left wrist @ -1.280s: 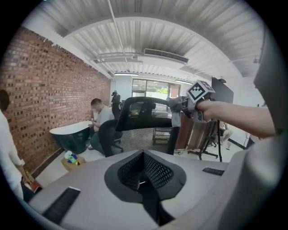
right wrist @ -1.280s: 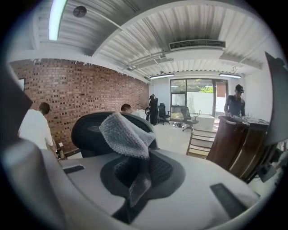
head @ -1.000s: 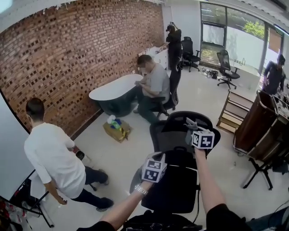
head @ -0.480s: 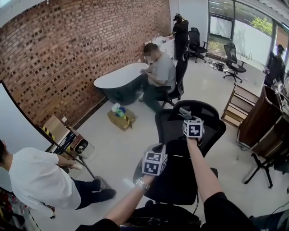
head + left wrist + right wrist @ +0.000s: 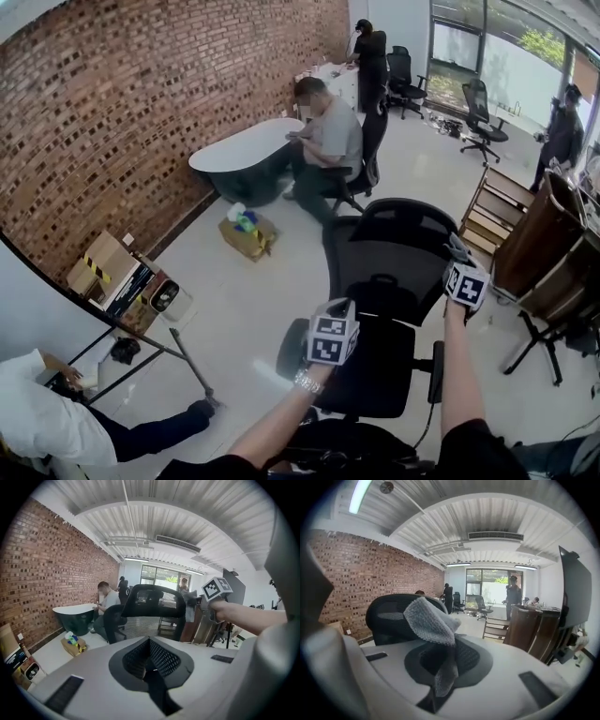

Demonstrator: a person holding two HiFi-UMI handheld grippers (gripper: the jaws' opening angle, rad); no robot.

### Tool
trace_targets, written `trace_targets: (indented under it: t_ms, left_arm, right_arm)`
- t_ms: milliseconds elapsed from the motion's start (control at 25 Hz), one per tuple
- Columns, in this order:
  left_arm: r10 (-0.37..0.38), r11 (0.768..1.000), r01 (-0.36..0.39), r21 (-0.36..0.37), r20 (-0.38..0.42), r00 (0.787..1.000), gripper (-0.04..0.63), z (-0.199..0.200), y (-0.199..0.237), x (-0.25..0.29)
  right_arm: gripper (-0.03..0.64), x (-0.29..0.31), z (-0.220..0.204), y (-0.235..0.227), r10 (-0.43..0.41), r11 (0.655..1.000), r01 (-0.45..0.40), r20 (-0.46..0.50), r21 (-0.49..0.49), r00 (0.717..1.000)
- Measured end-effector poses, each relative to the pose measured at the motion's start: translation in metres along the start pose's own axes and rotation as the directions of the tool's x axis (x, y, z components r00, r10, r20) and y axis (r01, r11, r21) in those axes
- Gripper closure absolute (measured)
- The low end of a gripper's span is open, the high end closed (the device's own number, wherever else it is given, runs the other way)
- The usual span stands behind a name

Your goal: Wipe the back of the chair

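Observation:
A black mesh office chair (image 5: 394, 246) stands just in front of me, its back facing me. My right gripper (image 5: 457, 261) hangs beside the right edge of that back, shut on a grey cloth (image 5: 429, 619) that sticks up from its jaws. In the right gripper view the chair back (image 5: 391, 615) lies to the left, beyond the cloth, and I cannot tell whether they touch. My left gripper (image 5: 336, 317) is lower, by the seat's left side, shut with nothing in it. In the left gripper view the chair back (image 5: 154, 601) fills the middle and the right gripper's marker cube (image 5: 216, 588) shows beside it.
A person sits on another chair (image 5: 323, 141) by a dark tub (image 5: 239, 159) along the brick wall. A cardboard box (image 5: 246, 234) lies on the floor to the left. A wooden rack (image 5: 487, 225) and a brown cart (image 5: 548, 258) stand right. Someone crouches at lower left (image 5: 56, 431).
My right gripper has moved with the cloth from the top of the chair back to its right edge, and lower. The person in white has shifted down to the lower left corner.

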State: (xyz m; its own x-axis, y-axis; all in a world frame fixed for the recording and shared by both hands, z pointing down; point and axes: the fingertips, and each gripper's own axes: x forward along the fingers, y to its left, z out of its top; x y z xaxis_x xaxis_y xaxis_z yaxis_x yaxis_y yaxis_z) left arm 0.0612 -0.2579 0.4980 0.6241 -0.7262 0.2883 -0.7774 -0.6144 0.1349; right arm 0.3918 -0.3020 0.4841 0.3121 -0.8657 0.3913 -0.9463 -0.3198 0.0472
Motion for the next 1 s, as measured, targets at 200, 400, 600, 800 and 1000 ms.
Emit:
trace_targets:
  t_ms: [200, 400, 600, 800, 1000]
  left_arm:
    - [0.058, 0.998, -0.058, -0.018, 0.000, 0.998, 0.592, -0.001, 0.024, -0.014]
    - [0.148, 0.988, -0.148, -0.033, 0.004, 0.989, 0.592, -0.001, 0.058, -0.037]
    - [0.221, 0.975, -0.221, -0.034, -0.008, 0.975, 0.592, -0.004, 0.073, -0.052]
    - [0.228, 0.973, -0.229, -0.028, -0.022, 0.973, 0.592, -0.005, 0.069, -0.045]
    - [0.196, 0.980, -0.196, -0.016, -0.025, 0.980, 0.591, -0.001, 0.066, -0.030]
  right_arm:
    - [0.589, -0.003, -0.030, 0.155, 0.326, 0.944, -0.327, -0.024, -0.033, 0.945]
    - [0.589, 0.051, -0.068, 0.303, 0.518, 0.832, -0.538, -0.157, -0.138, 0.841]
    - [0.589, 0.104, -0.110, 0.336, 0.464, 0.831, -0.539, -0.365, -0.138, 0.807]
    - [0.589, 0.147, -0.110, 0.302, 0.436, 0.863, -0.495, -0.346, -0.103, 0.831]
    - [0.589, 0.156, -0.103, 0.218, 0.324, 0.932, -0.356, -0.288, -0.064, 0.901]
